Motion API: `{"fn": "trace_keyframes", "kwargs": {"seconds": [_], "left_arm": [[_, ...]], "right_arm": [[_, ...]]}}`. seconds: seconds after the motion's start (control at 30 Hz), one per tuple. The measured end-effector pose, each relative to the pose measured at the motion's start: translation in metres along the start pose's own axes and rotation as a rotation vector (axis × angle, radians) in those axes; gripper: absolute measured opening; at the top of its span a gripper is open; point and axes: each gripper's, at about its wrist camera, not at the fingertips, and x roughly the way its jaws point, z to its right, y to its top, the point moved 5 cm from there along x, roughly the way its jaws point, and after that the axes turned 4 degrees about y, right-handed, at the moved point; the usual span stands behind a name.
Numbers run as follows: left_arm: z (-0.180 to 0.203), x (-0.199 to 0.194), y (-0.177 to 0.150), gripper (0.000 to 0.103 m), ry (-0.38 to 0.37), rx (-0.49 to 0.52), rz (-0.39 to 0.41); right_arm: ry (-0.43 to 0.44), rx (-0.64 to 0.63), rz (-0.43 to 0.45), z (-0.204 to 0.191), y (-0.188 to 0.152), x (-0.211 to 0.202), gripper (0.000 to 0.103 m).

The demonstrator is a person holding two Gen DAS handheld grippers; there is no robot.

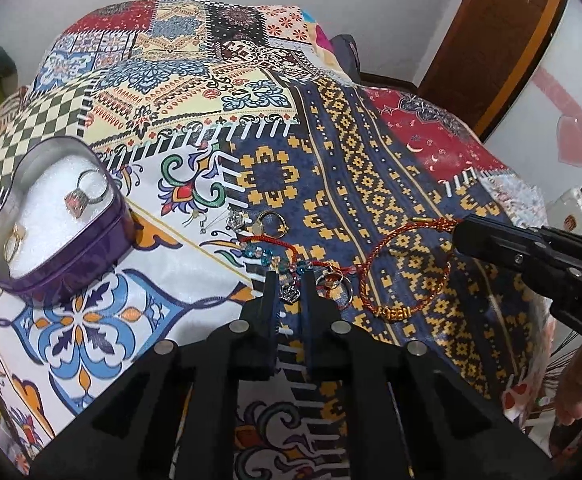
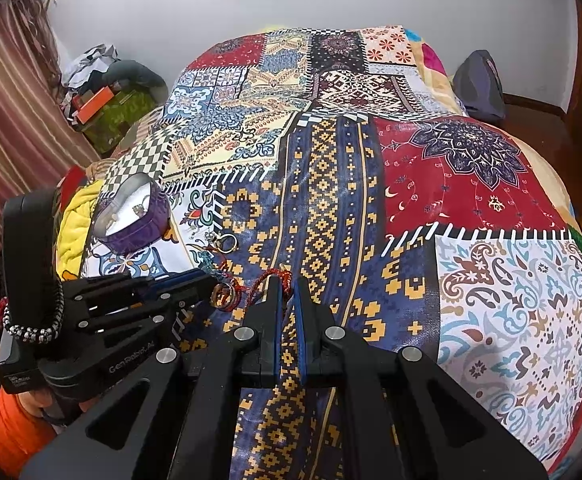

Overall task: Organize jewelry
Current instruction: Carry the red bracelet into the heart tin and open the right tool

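A purple heart-shaped tin [image 1: 63,264] with white padding holds a silver ring with a pink stone [image 1: 85,196] and a gold ring [image 1: 15,236]. Loose jewelry lies on the patterned bedspread: a silver ring [image 1: 235,219], a gold ring [image 1: 271,222], a beaded blue-and-red bracelet [image 1: 263,254] and a crown charm [image 1: 289,294]. My left gripper [image 1: 289,280] is narrowly open around the crown charm. My right gripper [image 2: 287,282] is shut on the red cord bracelet [image 1: 407,272], which also shows in the right wrist view [image 2: 267,280], and lifts its upper end.
The bedspread [image 2: 451,184] covers a bed that drops off at the right and far edges. The tin also shows at the left in the right wrist view [image 2: 135,216]. A wooden door frame [image 1: 503,40] stands at the right; clutter [image 2: 103,92] sits by the curtain at the left.
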Motion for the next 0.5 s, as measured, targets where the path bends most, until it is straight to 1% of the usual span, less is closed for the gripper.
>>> {"fn": "trace_keyframes", "kwargs": {"seconds": [0.17, 0.5], "left_arm": [[-0.002, -0.022, -0.003, 0.008, 0.019, -0.007, 0.036], [-0.013, -0.089, 0.008, 0.008, 0.04, -0.033, 0.177]], "right_arm": [[0.0, -0.017, 0.023, -0.008, 0.007, -0.009, 0.005], [0.01, -0.052, 0.083, -0.034, 0.026, -0.026, 0.005]]}}
